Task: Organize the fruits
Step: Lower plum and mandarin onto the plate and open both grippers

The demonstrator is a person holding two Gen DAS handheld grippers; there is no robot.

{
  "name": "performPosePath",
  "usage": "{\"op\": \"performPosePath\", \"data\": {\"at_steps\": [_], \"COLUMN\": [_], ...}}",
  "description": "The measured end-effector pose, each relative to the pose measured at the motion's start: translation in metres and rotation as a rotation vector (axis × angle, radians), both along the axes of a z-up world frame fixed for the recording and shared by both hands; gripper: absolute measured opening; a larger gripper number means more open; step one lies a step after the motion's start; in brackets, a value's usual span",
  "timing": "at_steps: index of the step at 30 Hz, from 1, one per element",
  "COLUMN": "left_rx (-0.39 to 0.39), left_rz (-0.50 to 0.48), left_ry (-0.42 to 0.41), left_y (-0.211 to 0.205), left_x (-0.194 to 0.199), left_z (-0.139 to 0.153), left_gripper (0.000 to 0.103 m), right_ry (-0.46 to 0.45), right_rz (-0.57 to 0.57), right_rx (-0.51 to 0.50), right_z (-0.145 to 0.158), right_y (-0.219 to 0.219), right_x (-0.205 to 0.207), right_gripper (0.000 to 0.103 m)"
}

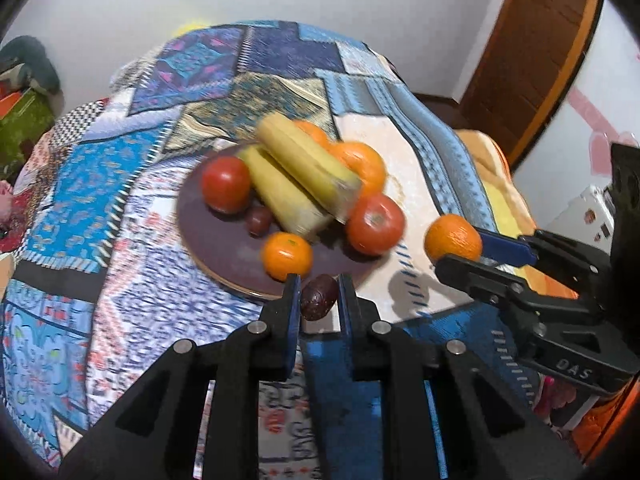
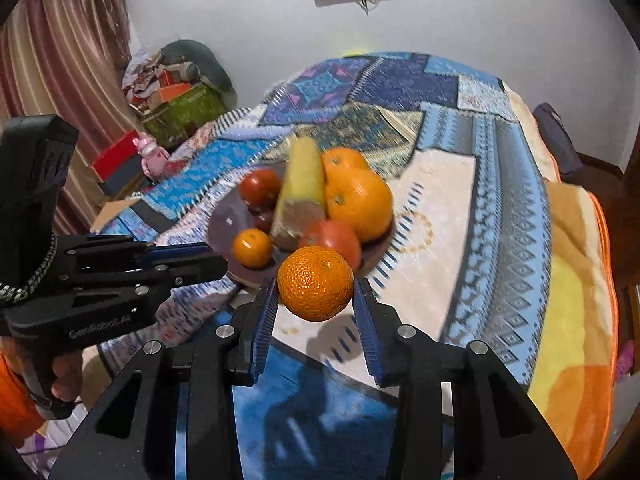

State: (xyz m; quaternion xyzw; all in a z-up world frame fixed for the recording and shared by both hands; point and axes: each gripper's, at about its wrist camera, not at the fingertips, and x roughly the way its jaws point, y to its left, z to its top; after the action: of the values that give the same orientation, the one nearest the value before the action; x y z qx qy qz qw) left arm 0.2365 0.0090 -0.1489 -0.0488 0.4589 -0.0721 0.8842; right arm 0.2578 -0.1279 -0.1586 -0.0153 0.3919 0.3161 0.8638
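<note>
A dark purple plate point(image 1: 224, 252) on the patchwork cloth holds two long yellow fruits point(image 1: 304, 164), two tomatoes point(image 1: 226, 184), oranges point(image 1: 286, 256) and a small dark fruit point(image 1: 259, 220). Just in front of the plate's near rim, my left gripper point(image 1: 319, 280) is shut on another small dark maroon fruit point(image 1: 318, 300), held above the cloth. My right gripper point(image 2: 315, 285) is shut on an orange point(image 2: 316, 276), lifted off the table right of the plate point(image 2: 226, 220). The left wrist view shows that orange point(image 1: 450, 236) in the right gripper point(image 1: 460, 249).
The patchwork cloth point(image 1: 120, 184) covers the whole table. An orange and yellow blanket point(image 2: 576, 320) hangs at the table's right edge. Boxes and clutter point(image 2: 176, 104) stand beyond the far left side. A wooden door point(image 1: 532, 48) is at the right. A hand point(image 2: 64, 376) grips the left tool.
</note>
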Motion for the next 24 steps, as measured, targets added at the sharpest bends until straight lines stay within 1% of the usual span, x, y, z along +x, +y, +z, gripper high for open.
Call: {"op": "performPosePath", "data": {"at_steps": [6,9,11,17,20,24], "left_rx": [0.002,0.008,-0.004,-0.012,-0.01,-0.027], "left_rz": [0.053,0.067,0.072,0.071,0.065,0.058], "left_ry": [-0.015,-0.007,0.005,0.02,0.021,0.031], "left_y": [0.028,0.037,0.042,0.044,0.042,0.042], "left_x": [0.006,0.01,0.014,0.026,0.032,0.037], "left_z": [0.007,0.003,-0.002,-0.013,-0.018,-0.023], "left_gripper": [0.018,0.018,0.018,0.018,0.018,0.018], "right_ry": [-0.016,-0.004,0.009,0.038,0.058,0.07], "right_rz": [0.039,0.058,0.066,0.072,0.072,0.068], "right_rx": [-0.009,-0.018,-0.02,-0.035,-0.029,-0.023], "right_z": [0.001,-0.006,-0.011,-0.023,-0.029,-0.034], "right_y": [0.025,0.036,0.041,0.05,0.051,0.052], "right_x": [0.001,0.003,0.004,0.011,0.015,0.017], "right_gripper": [0.036,0.036,0.036,0.036,0.036,0.036]}}
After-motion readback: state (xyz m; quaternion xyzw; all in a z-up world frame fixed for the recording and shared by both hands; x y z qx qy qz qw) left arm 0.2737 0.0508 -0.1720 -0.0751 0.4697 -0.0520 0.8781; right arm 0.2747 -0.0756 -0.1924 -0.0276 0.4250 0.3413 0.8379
